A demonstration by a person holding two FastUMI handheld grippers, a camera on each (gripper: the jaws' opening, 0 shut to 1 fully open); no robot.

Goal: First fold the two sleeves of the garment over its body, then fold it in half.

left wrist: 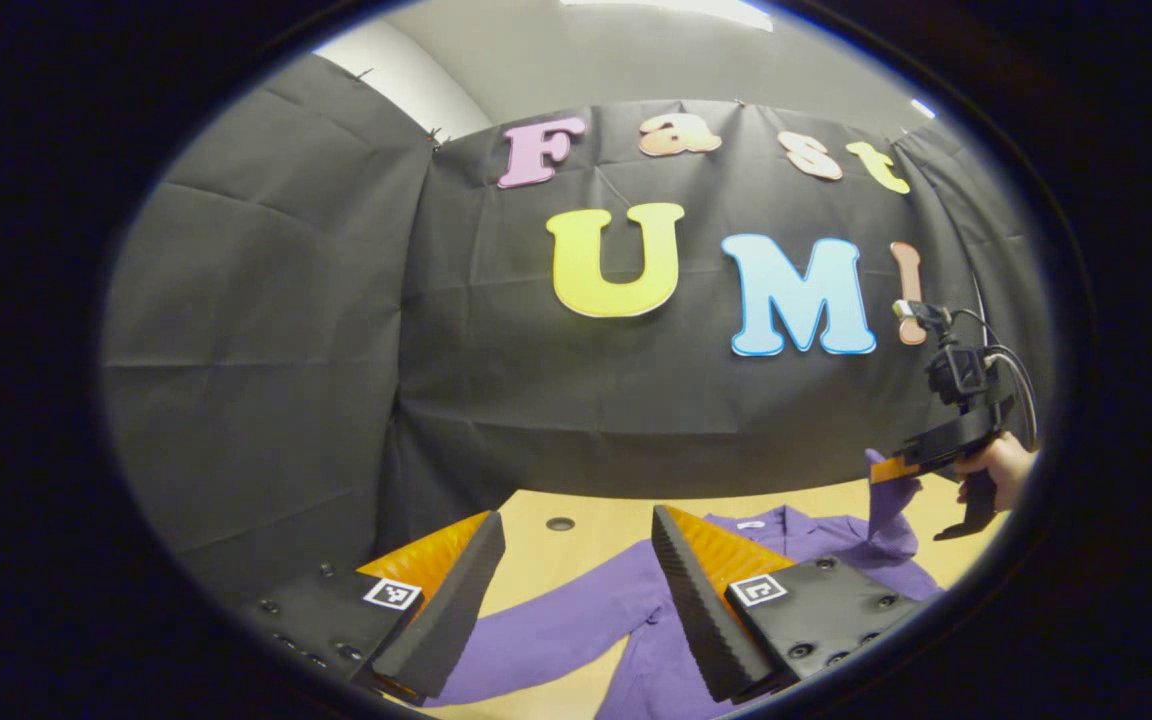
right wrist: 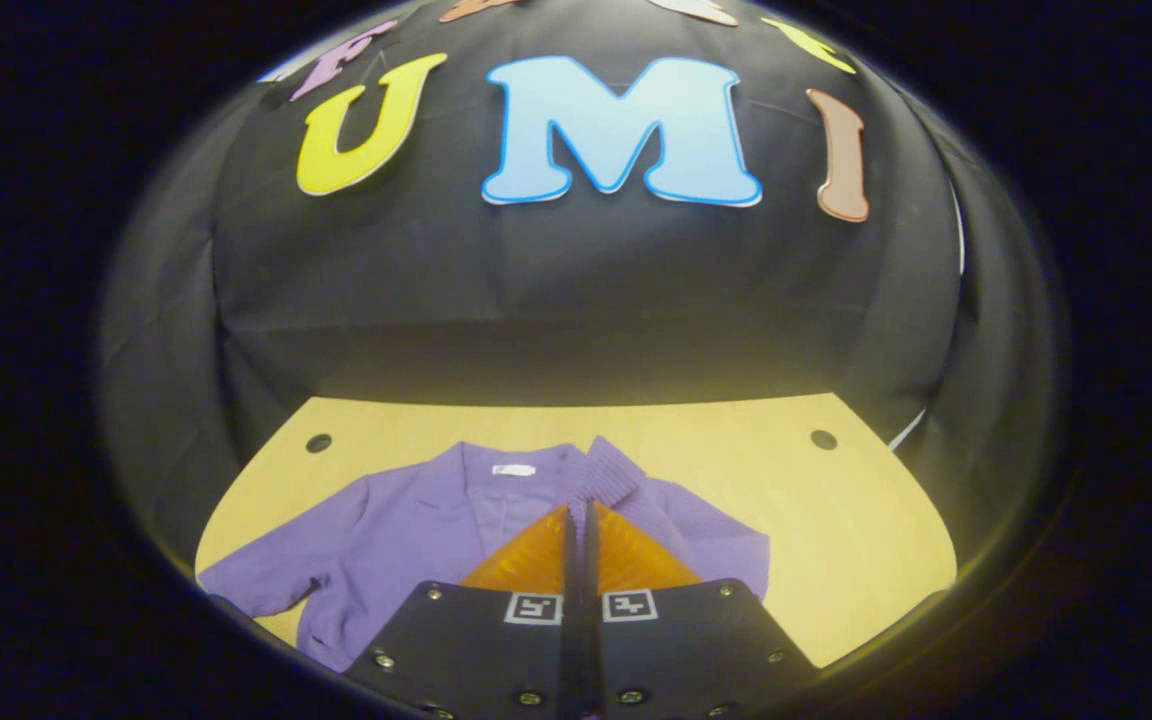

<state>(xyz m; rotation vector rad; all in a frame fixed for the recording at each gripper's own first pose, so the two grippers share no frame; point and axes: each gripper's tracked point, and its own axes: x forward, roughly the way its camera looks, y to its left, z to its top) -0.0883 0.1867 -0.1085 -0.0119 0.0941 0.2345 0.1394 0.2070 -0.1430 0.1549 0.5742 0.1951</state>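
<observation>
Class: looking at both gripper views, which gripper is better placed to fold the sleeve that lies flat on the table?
Left. The left gripper hangs open just above the purple knit garment's flat sleeve; the right gripper is shut on the other sleeve's ribbed cuff.

A purple garment [right wrist: 416, 530] is spread on the wooden table [right wrist: 836, 520]; its ribbed sleeve cuff [right wrist: 604, 478] is pinched between the right gripper [right wrist: 581, 520] fingers, lifted over the body

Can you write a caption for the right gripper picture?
Right gripper pinches purple cardigan's cuff above wooden table.
</observation>
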